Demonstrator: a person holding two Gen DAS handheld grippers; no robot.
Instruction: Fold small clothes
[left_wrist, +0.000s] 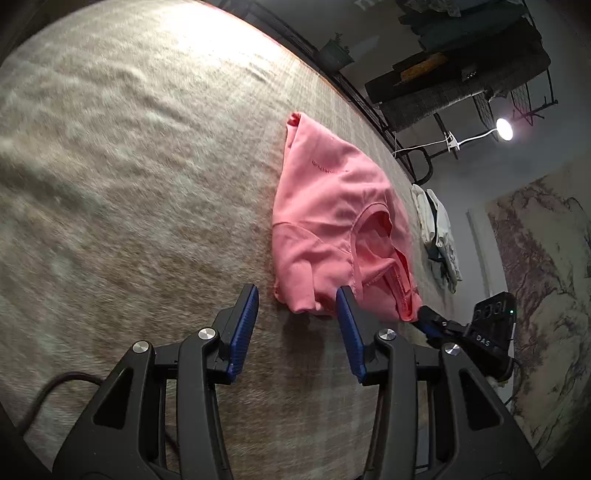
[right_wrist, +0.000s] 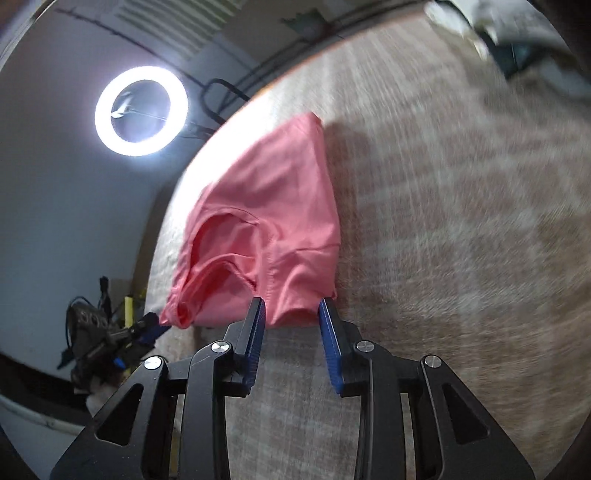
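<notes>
A pink T-shirt (left_wrist: 332, 221) lies folded on the beige cloth-covered table (left_wrist: 129, 184), neck opening toward me. In the left wrist view my left gripper (left_wrist: 297, 295) is open, its blue pads (left_wrist: 247, 325) on either side of the shirt's near left corner without pressing it. At the shirt's near right corner the tip of my right gripper (left_wrist: 424, 315) shows. In the right wrist view the pink T-shirt (right_wrist: 273, 206) has its near hem between the parted fingers of my right gripper (right_wrist: 291, 306), which is open. The left gripper (right_wrist: 153, 325) sits by the shirt's left corner.
A pile of pale clothes (left_wrist: 437, 236) lies at the table's right edge. A ring light (right_wrist: 141, 110) glows beyond the table edge (right_wrist: 192, 166). A dark shelf rack (left_wrist: 461, 74) and a small lamp (left_wrist: 504, 129) stand behind. Bare tabletop spreads left of the shirt.
</notes>
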